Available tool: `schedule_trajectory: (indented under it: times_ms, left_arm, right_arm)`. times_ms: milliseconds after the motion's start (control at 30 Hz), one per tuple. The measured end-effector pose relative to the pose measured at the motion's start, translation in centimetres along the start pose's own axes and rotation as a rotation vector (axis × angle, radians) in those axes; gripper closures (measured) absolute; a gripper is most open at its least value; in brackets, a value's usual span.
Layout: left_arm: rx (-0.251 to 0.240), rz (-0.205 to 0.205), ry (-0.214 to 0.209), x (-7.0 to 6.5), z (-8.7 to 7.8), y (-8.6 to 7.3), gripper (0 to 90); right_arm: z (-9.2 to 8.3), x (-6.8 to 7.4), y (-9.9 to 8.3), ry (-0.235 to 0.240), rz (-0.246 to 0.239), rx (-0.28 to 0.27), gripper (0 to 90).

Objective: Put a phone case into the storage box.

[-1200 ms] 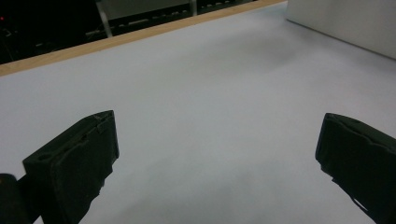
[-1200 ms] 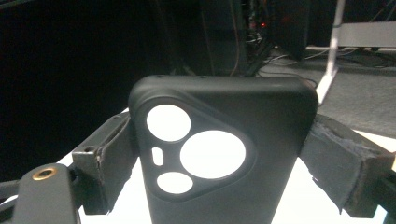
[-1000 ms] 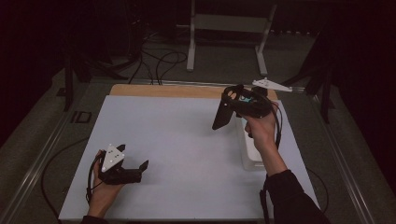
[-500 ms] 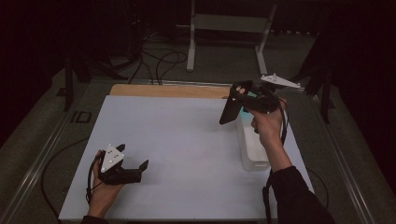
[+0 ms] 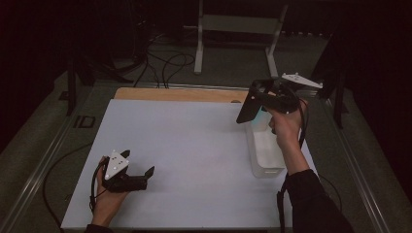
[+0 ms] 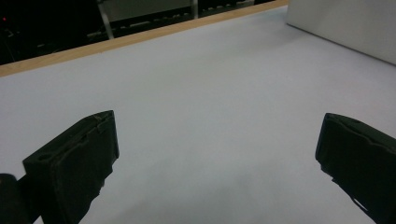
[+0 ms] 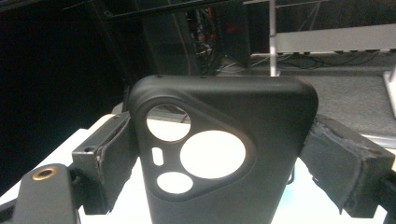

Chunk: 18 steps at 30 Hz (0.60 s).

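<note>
We have the phone case [image 7: 219, 154] pinched in our right claw [image 5: 252, 104] above the bin [image 5: 265, 150]; left claw [image 5: 141, 175] spread, idle on the bench [image 5: 194, 145]. Placing remains.

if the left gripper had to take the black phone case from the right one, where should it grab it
Probably by the two long side edges at the free lower end of the phone case, coming in from the table's middle. The right gripper clamps it across its width near the camera cutouts; the other end hangs clear above the white bin. The left gripper is open.
</note>
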<state>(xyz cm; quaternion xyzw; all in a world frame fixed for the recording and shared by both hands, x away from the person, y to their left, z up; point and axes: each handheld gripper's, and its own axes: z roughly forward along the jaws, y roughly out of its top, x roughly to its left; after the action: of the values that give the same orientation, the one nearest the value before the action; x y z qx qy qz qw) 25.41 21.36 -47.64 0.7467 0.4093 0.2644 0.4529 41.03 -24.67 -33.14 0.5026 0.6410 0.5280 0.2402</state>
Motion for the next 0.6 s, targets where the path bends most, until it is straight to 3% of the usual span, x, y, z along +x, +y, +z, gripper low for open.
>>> schedule_trajectory:
  times_ms: [600]
  left_arm:
    - [0.007,-0.001,0.007,0.0,0.1,0.0,0.2]
  right_arm:
    - [0.4,-2.0,0.5,-0.151,-0.014,-0.004,14.2]
